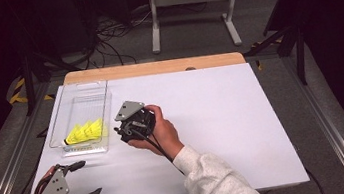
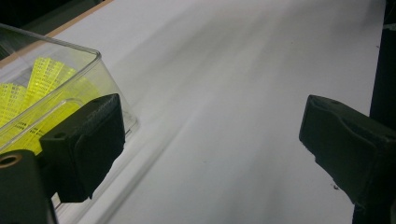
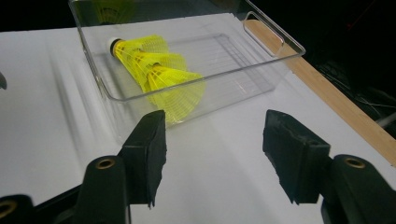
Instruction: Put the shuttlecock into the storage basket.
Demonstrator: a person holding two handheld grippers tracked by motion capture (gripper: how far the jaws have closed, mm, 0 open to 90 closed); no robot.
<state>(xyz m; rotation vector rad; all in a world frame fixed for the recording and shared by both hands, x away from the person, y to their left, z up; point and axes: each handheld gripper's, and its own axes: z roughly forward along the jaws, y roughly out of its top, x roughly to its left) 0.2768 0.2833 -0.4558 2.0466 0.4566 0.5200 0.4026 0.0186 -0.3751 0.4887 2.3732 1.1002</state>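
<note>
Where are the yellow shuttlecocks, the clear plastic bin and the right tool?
yellow shuttlecocks [image 3: 159, 74], right gripper view, on the skirts.
clear plastic bin [image 3: 275, 49], right gripper view, on its rim.
right tool [image 1: 124, 128], high view, between its fingertips.

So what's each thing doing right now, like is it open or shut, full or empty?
Left gripper: open, holding nothing, near the table's front corner.
Right gripper: open, holding nothing, beside the box.
Clear plastic box: no lid, upright on the table, mostly bare inside.
Yellow shuttlecocks: nested in a stack, lying on their side in the box.
White table: bare around the box.
</note>
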